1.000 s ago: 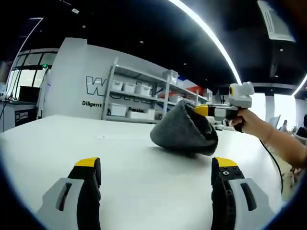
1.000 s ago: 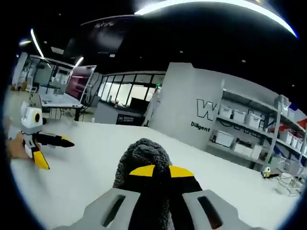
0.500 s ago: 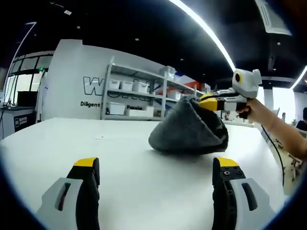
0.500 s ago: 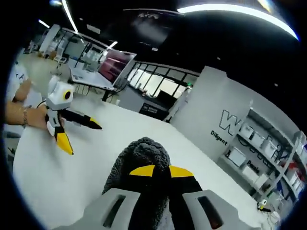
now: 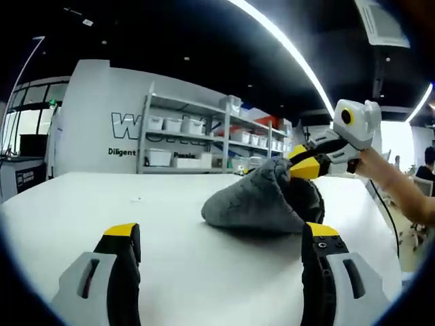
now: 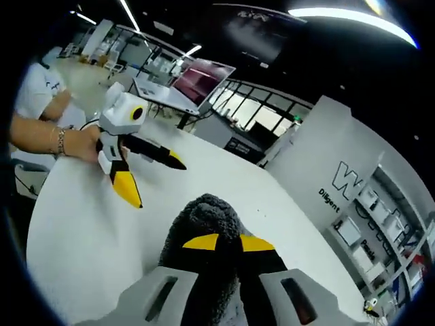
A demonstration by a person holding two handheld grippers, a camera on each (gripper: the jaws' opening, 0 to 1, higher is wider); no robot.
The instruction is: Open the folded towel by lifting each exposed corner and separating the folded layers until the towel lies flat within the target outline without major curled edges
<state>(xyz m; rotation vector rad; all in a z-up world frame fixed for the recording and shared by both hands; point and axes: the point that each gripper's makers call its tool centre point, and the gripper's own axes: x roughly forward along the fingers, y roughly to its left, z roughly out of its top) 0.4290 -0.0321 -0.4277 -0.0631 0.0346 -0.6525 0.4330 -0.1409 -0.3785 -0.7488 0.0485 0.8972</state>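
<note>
A dark grey towel [image 5: 262, 202] lies bunched on the white table [image 5: 170, 217], one corner lifted. My right gripper [image 5: 304, 163], coming in from the right in the left gripper view, is shut on that raised corner. In the right gripper view the same towel [image 6: 204, 217] bulges up between the yellow-tipped jaws of the right gripper [image 6: 219, 242]. My left gripper [image 5: 221, 238] hovers open just above the table, short of the towel, with nothing between its fingers. In the right gripper view the left gripper [image 6: 153, 173] shows at the left, held by a hand, its jaws spread.
Shelves with white bins [image 5: 183, 139] stand along the grey wall behind the table. A person's arm [image 5: 401, 190] reaches in at the right. Desks and a screen [image 6: 197, 78] lie beyond the table. Bare tabletop [image 6: 81, 231] spreads left of the towel.
The right gripper has carried the towel corner down and toward me, so the towel now sits lower and more spread. The left gripper stays open and appears closer in the right gripper view.
</note>
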